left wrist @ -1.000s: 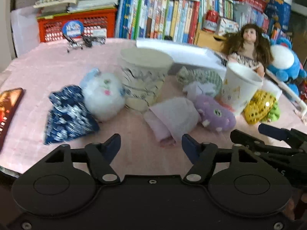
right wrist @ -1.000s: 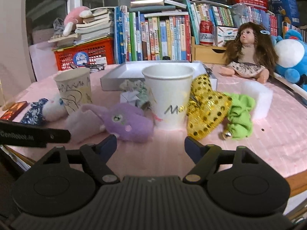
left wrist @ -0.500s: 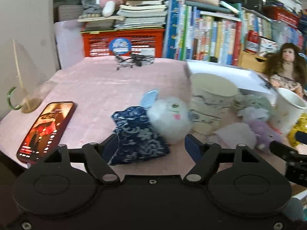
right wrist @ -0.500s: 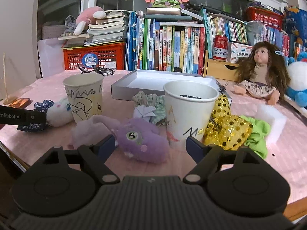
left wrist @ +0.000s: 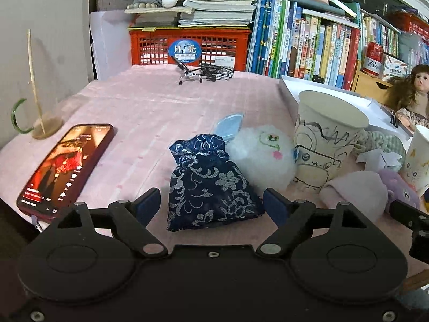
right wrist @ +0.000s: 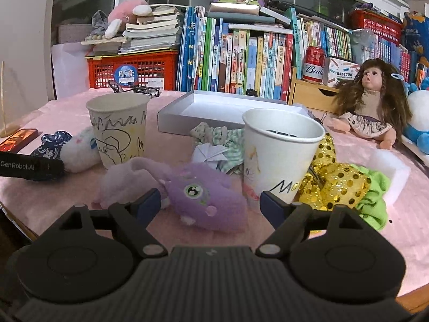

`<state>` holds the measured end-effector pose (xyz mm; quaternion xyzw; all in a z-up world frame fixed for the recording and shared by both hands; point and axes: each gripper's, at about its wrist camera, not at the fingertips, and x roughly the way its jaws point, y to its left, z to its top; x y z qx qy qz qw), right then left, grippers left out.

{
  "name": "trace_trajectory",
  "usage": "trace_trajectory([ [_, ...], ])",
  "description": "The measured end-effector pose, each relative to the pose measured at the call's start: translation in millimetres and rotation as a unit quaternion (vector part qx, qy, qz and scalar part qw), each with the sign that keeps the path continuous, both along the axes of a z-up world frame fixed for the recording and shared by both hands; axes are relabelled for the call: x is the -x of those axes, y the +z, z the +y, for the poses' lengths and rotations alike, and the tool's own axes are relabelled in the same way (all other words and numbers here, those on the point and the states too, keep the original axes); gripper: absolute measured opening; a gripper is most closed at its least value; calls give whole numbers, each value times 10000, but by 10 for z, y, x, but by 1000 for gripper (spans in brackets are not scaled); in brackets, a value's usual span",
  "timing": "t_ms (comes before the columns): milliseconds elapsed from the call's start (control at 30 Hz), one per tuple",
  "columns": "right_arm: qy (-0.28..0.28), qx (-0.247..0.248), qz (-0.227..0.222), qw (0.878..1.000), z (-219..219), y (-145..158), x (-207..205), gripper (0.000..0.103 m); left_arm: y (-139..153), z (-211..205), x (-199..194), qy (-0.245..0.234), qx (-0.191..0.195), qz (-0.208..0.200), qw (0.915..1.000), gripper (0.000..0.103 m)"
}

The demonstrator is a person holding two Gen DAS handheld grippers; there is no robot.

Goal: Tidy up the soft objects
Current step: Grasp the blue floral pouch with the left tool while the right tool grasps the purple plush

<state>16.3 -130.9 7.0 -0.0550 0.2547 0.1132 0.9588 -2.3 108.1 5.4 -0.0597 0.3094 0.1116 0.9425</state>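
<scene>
My left gripper (left wrist: 211, 205) is open, its fingers on either side of a dark blue flowered pouch (left wrist: 209, 185) lying on the pink tablecloth. A white fluffy toy (left wrist: 261, 155) lies right behind the pouch, against a scribbled paper cup (left wrist: 325, 145). My right gripper (right wrist: 210, 205) is open, its fingers on either side of a purple plush (right wrist: 203, 198) lying in front of a white paper cup (right wrist: 278, 155). A gold sequin cloth (right wrist: 336, 179) and a green cloth (right wrist: 375, 196) lie to the right of that cup.
A phone (left wrist: 64, 166) lies at the left near the table edge, beside a glass (left wrist: 40, 123). A white shallow box (right wrist: 228, 112), a doll (right wrist: 372, 107), a red crate (left wrist: 187, 48) and rows of books stand at the back. A striped cloth (right wrist: 225, 139) and folded paper (right wrist: 211, 153) lie between the cups.
My left gripper has swung left from the pink and purple toys and now faces the blue pouch. My right gripper has shifted left, from facing the white cup to the purple plush.
</scene>
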Motion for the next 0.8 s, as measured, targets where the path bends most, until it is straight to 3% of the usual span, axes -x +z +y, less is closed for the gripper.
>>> trace_trajectory([
  [500,-40,-108,210,9997,78,-92,-141,88,-121,-25,-110,-58,-32,15,10000,82],
  [667,-24,-194,285,9994,68,-123,-172,88,-145,-70,-114,-160,-97,-44,9998,74],
  [767,-14,-251,298,9992,56,-132,-168,81,-148,-99,-105,-176,-143,-80,9997,71],
  [800,-14,-268,292,9992,54,-132,-164,75,-147,-104,-99,-182,-151,-89,9997,70],
])
